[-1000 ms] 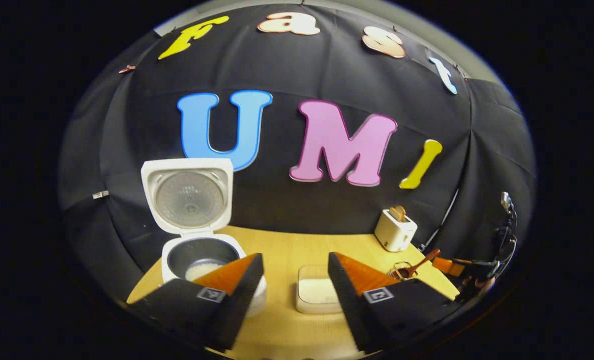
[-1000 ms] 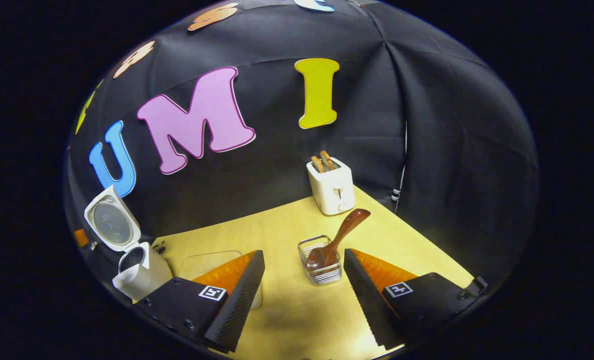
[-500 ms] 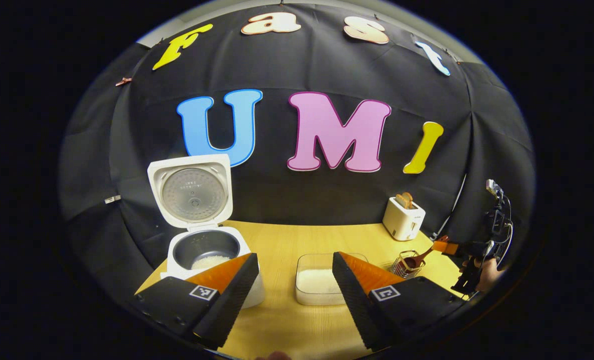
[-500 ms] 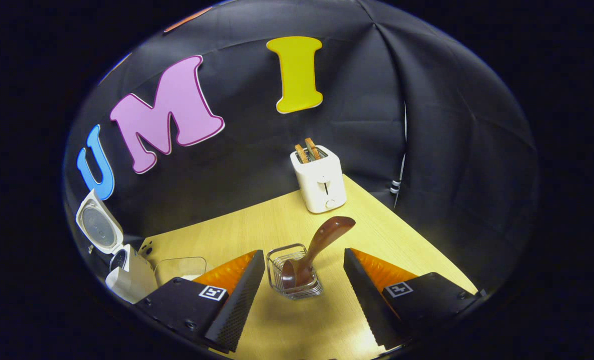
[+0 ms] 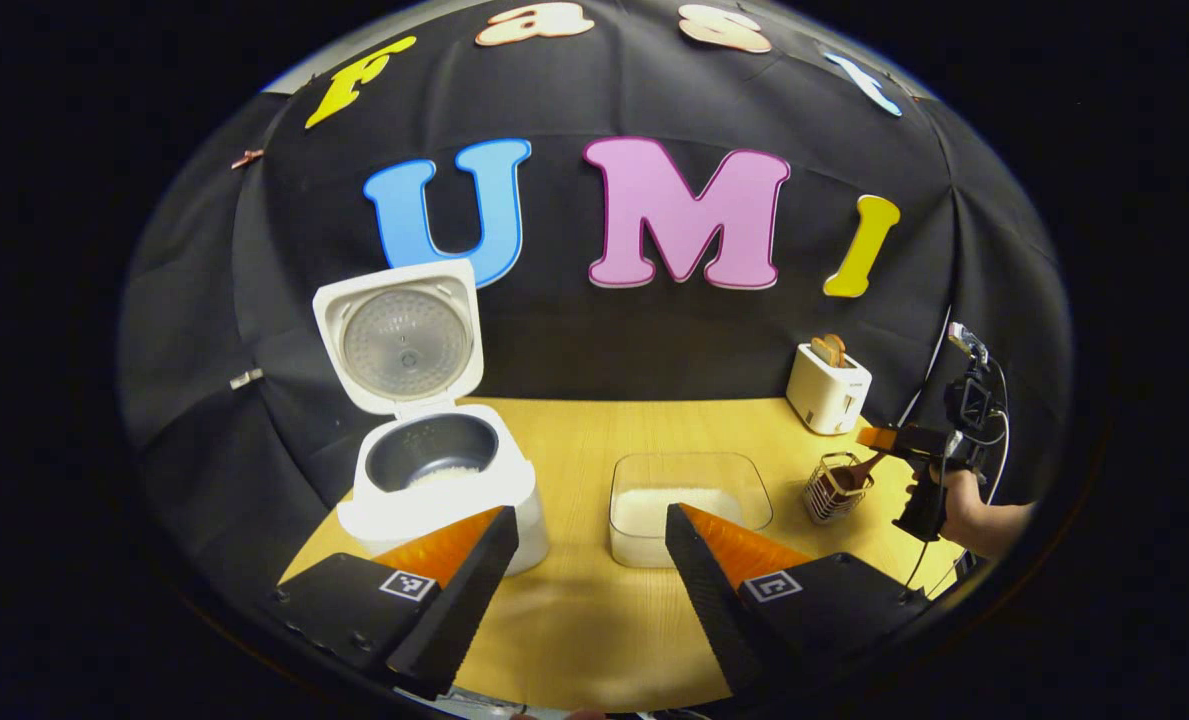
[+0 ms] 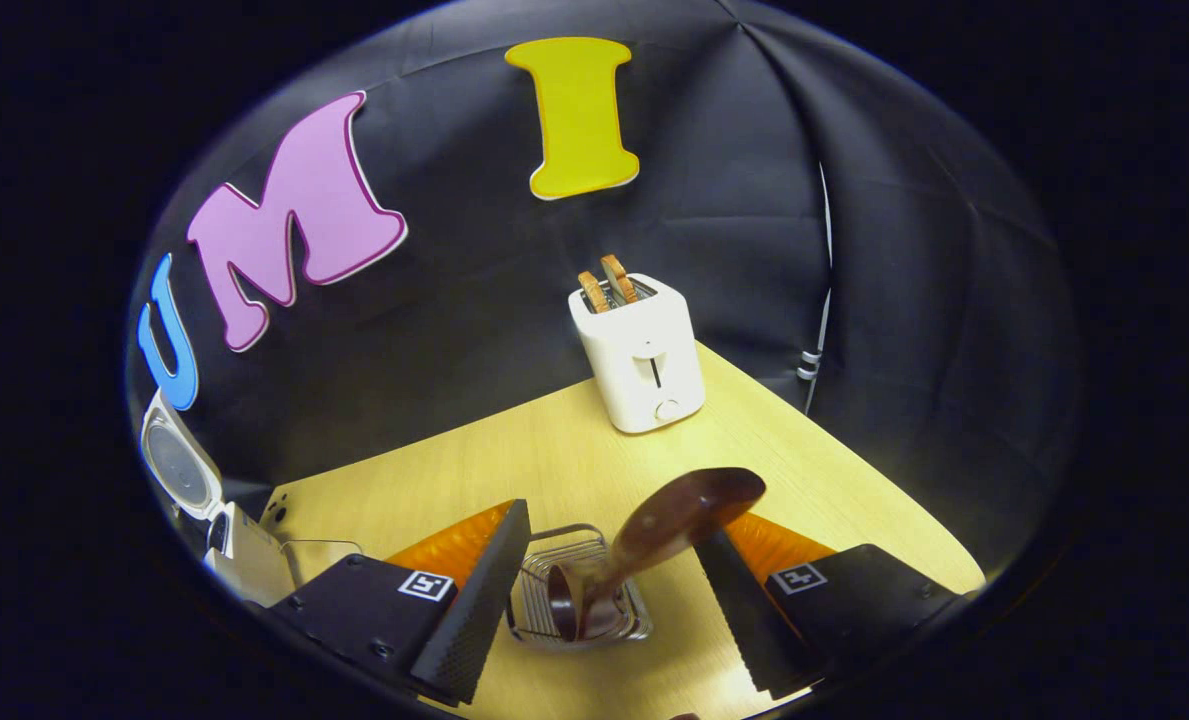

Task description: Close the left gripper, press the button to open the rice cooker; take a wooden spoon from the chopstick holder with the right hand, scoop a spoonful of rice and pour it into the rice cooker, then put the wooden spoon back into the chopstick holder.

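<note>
The big yellow wood table (image 5: 594, 440) holds all the things. In the left gripper view, the white rice cooker (image 5: 444, 490) sits on the left side of the table. Its lid (image 5: 404, 335) stands straight up and open, and some white rice lies at the bottom of the dark pot. In the right gripper view the cooker (image 6: 239, 545) is far off at the left edge and you cannot see into it.

A clear box of rice (image 5: 689, 495) sits in the middle of the table, just right of the cooker. The white toaster (image 6: 639, 350) stands at the back with two slices of bread poking out of the top; the right gripper view shows it up close.

The left gripper (image 5: 594, 585) hangs over the front of the table. Its fingers are wide apart and hold nothing.

The right gripper (image 6: 609, 590) is right over the wire chopstick holder (image 6: 579, 600). Its fingers are apart, one on each side of the holder. The left gripper view shows this gripper (image 5: 889, 440) from far away, held by a hand (image 5: 974, 505).

The wooden spoon (image 6: 654, 535) stands in the holder. Its bowl is down inside and its long handle leans up and to the right, with the tip near the right finger. I cannot tell if they touch.
</note>
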The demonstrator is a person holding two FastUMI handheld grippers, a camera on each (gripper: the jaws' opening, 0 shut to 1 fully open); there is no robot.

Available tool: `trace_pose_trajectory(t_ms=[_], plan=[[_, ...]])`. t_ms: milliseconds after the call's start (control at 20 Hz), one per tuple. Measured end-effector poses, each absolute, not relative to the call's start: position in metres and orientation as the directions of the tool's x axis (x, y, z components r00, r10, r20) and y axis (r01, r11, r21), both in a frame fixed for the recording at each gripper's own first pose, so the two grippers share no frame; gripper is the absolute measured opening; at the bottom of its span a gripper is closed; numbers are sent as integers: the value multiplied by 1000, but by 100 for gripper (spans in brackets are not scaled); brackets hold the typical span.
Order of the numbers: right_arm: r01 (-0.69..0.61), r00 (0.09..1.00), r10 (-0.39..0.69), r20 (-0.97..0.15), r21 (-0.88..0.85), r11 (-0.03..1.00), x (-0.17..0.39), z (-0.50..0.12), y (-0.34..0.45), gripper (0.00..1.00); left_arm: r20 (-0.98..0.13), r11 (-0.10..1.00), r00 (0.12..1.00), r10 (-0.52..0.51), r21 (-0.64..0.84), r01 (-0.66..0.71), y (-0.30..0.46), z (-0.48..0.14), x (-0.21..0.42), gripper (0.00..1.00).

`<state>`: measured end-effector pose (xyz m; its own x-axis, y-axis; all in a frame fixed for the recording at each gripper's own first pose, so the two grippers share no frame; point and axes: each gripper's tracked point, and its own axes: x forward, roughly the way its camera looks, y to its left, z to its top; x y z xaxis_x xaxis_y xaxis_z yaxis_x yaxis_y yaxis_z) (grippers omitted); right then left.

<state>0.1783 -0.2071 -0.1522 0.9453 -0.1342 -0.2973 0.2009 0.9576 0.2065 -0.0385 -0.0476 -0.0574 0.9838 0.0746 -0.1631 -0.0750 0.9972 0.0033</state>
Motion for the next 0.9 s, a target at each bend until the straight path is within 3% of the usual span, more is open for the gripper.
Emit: trace_pose_trajectory(t_ms=[200, 250, 350, 400, 450, 500, 550, 600, 650, 700, 750, 900], plan=[[200, 943, -136, -303, 190, 961, 193, -165, -204, 97, -188, 997, 979, 76, 30, -72, -50, -66, -38, 96], [202, 940, -135, -314, 193, 960, 195, -168, -202, 75, -196, 997, 978, 73, 34, -67, -52, -69, -38, 96], [188, 941, -114, -320, 212, 959, 197, -170, -197, 55, -204, 998, 977, 59, 36, -53, -58, -72, -35, 96], [184, 943, -106, -316, 229, 956, 200, -168, -196, 55, -204, 998, 978, 52, 39, -45, -63, -72, -34, 96], [183, 945, -101, -312, 244, 952, 203, -167, -197, 66, -205, 998, 978, 43, 46, -34, -67, -71, -33, 96], [184, 944, -100, -314, 253, 950, 207, -170, -199, 46, -204, 998, 978, 34, 55, -23, -70, -72, -31, 96], [183, 943, -95, -320, 258, 949, 208, -171, -201, 60, -205, 998, 978, 30, 69, -16, -72, -71, -31, 96], [190, 937, -95, -336, 263, 946, 211, -176, -204, 26, -206, 997, 978, 26, 82, -10, -73, -73, -31, 95], [197, 937, -97, -337, 278, 940, 213, -176, -206, 33, -207, 996, 978, 24, 93, -5, -74, -73, -32, 94], [195, 937, -91, -337, 290, 937, 214, -172, -205, 10, -205, 995, 978, 21, 102, 0, -74, -73, -32, 95], [184, 939, -77, -335, 299, 936, 212, -169, -203, 24, -204, 994, 979, 20, 108, 3, -74, -72, -33, 95], [159, 931, -57, -360, 260, 952, 208, -168, -197, 21, -189, 996, 982, 27, 90, -10, -69, -71, -33, 95]])
